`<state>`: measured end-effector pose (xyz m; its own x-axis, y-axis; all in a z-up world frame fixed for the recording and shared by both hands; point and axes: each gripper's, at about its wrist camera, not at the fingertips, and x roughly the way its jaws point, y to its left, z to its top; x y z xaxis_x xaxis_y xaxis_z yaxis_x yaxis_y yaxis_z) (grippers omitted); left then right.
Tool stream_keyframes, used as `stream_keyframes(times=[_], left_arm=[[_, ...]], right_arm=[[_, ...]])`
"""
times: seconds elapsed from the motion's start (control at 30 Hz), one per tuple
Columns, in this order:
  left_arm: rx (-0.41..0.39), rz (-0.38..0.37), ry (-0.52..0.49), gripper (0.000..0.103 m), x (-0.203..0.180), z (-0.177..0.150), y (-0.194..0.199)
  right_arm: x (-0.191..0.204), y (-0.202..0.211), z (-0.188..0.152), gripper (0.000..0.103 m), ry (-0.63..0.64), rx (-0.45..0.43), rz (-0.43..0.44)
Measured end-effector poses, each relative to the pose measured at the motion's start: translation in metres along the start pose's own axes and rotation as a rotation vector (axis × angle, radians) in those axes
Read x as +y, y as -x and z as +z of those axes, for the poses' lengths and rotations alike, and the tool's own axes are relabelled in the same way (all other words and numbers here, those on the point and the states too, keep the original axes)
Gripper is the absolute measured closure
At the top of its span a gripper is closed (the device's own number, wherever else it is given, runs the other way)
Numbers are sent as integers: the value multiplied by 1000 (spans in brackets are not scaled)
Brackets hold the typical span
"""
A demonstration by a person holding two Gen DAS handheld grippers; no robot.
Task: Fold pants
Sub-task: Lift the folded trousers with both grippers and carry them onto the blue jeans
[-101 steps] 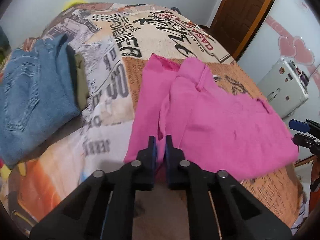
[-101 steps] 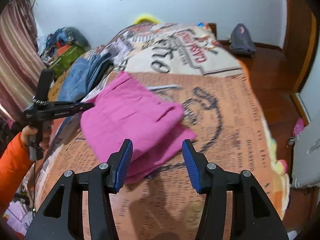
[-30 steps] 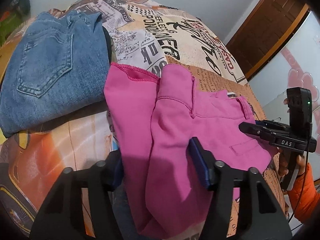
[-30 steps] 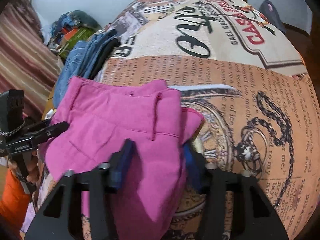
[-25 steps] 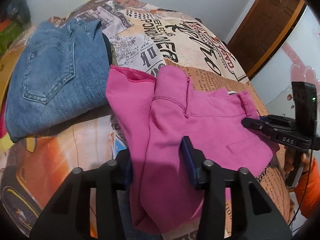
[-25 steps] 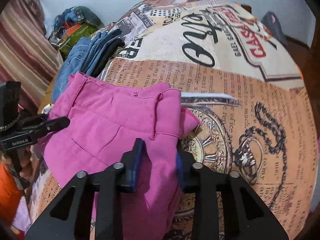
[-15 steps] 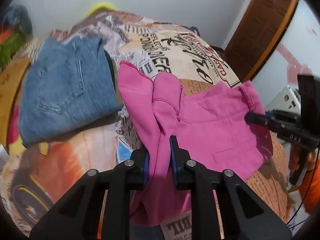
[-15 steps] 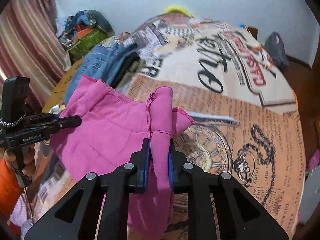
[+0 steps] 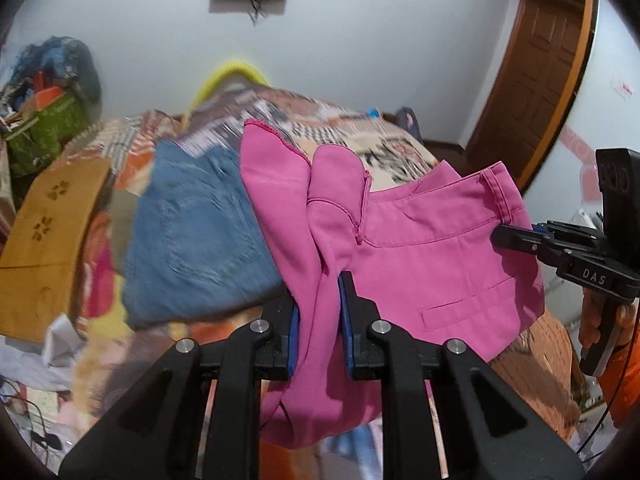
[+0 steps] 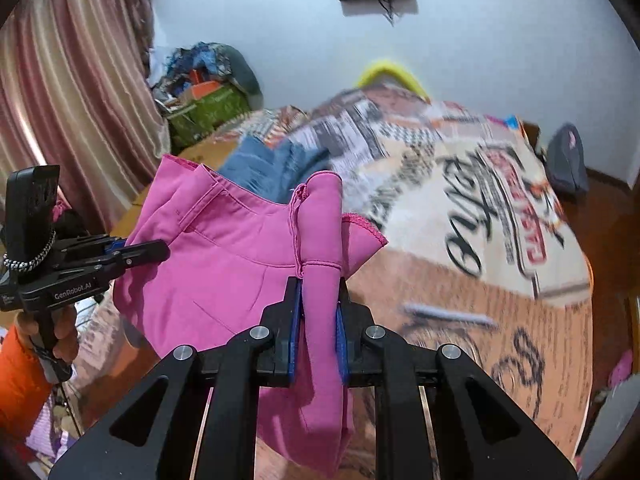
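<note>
The pink pants (image 9: 432,256) are folded and held up in the air over the bed between both grippers. My left gripper (image 9: 319,320) is shut on one bunched side of the fold. My right gripper (image 10: 318,316) is shut on the other bunched side of the pants (image 10: 224,264). The right gripper also shows at the right of the left wrist view (image 9: 520,240), and the left gripper at the left of the right wrist view (image 10: 136,254). A back pocket welt faces the left camera. The lower fabric hangs below the fingers.
A folded blue jeans pile (image 9: 200,232) lies on the newspaper-print bedspread (image 10: 480,216) beyond the pants. A cardboard box (image 9: 48,232) stands at the left. A wooden door (image 9: 536,76) is at the right. Clutter and a curtain (image 10: 68,104) are at the far left.
Both grippers closed on the sides of the folded pink pants and lifted them off the bed. The cameras now tilt upward and the pants hang between them.
</note>
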<state>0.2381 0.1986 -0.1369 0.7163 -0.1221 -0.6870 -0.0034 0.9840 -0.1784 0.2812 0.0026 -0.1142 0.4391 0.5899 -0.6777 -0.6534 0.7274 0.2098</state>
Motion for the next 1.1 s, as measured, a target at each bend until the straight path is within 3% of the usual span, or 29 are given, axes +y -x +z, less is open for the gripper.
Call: stream_keyframes(times=[0.17,0.43,0.7,0.97,1.1], left_arm=[[-62,47,21,86,36,29,19],[-98,96,60,86,91,62,8],[-42,141,90,86,146,65,-45],[50,144,144,86,188,44,-112],[78,154,162,74,203,31,-131]], right_arm=[[25,-14,32,90,44,-45,19],[55,-56,83,90,79,-102,53],[62,-123,103,90,76,-67,84],[49,-197,100,90,53,23,84],[41,-223,92,88,54,62,50]])
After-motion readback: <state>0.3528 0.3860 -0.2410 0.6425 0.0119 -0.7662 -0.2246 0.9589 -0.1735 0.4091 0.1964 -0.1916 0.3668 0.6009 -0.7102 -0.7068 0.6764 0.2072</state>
